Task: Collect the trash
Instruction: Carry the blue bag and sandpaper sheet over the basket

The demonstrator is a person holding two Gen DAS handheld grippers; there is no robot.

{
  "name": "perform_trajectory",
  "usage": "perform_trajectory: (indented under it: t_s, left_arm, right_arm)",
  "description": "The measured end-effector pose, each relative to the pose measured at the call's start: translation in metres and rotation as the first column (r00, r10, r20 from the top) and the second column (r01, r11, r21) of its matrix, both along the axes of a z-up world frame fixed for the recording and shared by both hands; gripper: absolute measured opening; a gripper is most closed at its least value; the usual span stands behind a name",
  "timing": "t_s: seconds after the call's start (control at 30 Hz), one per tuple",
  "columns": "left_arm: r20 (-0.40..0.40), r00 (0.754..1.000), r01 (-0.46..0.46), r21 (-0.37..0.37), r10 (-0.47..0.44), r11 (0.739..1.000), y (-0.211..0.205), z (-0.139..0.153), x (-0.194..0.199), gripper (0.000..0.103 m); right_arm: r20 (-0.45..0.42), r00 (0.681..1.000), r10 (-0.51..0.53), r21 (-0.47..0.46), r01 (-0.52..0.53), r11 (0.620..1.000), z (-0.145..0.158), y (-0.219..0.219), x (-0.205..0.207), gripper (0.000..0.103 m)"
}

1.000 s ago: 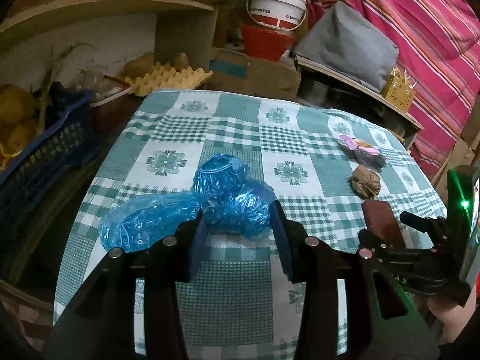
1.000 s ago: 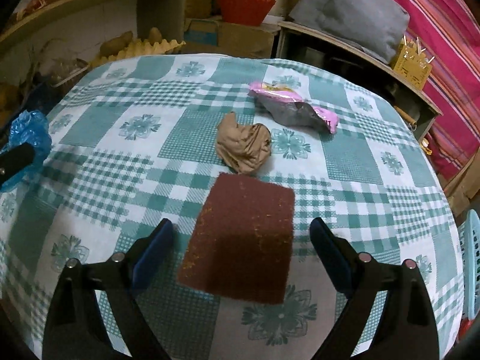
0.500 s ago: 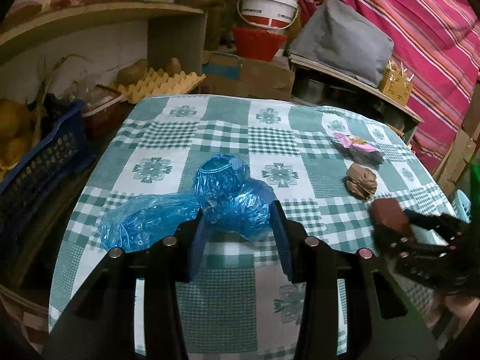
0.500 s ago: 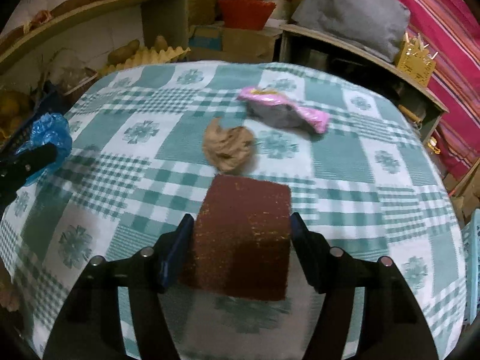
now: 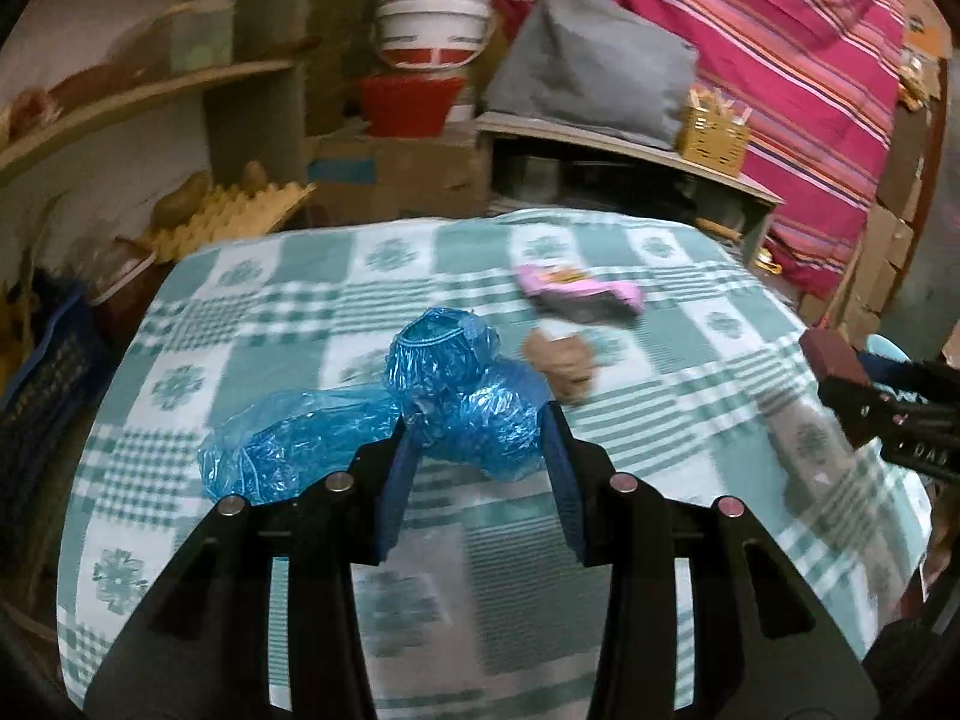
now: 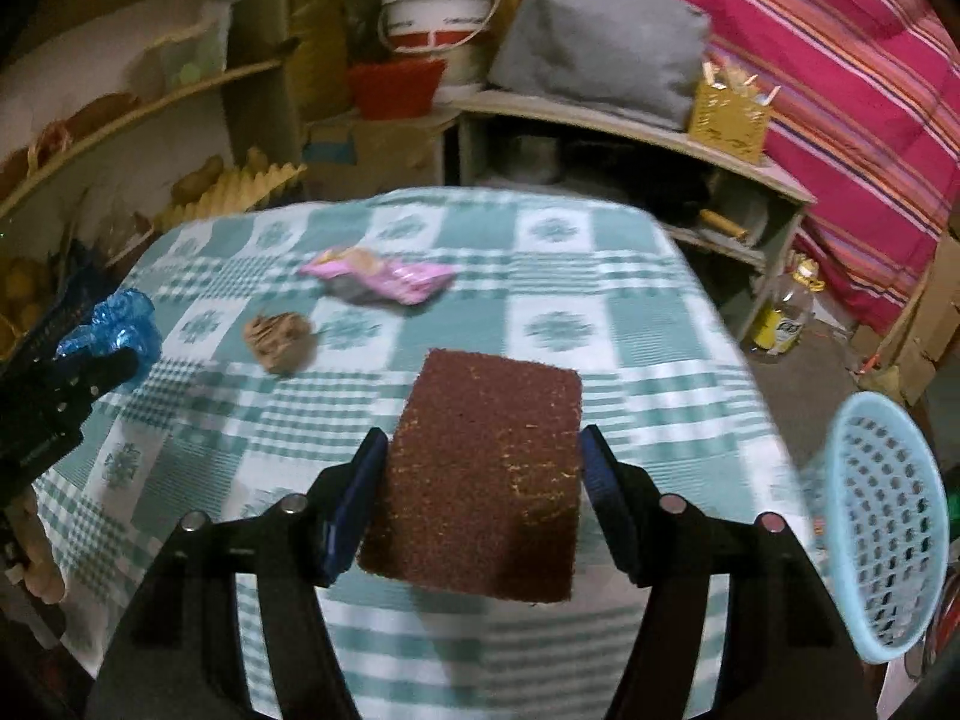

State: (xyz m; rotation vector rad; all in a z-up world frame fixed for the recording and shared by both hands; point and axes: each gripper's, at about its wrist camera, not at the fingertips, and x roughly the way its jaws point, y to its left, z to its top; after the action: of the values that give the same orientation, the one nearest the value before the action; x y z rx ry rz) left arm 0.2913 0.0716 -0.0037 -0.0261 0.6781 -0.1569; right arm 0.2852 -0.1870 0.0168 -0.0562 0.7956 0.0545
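The brown scouring pad (image 6: 480, 474), light, springy and rough, sits clamped by its side edges in the right gripper (image 6: 480, 492) above the table's near edge, while the left gripper (image 5: 477, 456) pinches flimsy, slippery blue plastic (image 5: 372, 420).

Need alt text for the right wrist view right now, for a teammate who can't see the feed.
The right gripper holds a reddish-brown rectangular scouring pad between its blue pads above the green-and-white checked tablecloth. On the cloth lie a pink snack wrapper and a crumpled tan wad; a light blue plastic basket stands at right.
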Motion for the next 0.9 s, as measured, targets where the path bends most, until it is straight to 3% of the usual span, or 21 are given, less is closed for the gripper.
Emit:
perform_trajectory:
  t_s: [0.5, 0.7, 0.9]
  left_arm:
    - [0.094, 0.983, 0.158, 0.004, -0.158, 0.987, -0.152, 0.056, -0.015, 0.040]
    - [0.092, 0.965, 0.247, -0.011, -0.244, 0.969, -0.216, 0.058, -0.014, 0.040]
    - [0.089, 0.942, 0.325, 0.011, -0.325, 0.946, -0.281, 0.052, -0.017, 0.040]
  right_arm:
    - [0.085, 0.985, -0.147, 0.015, 0.146, 0.989, 0.044, -0.153, -0.044, 0.065]
    - [0.114, 0.975, -0.192, -0.014, 0.195, 0.981, 0.055, -0.210, -0.060, 0.065]
    - [0.101, 0.964, -0.245, 0.018, 0.245, 0.969, 0.046, -0.262, -0.072, 0.065]
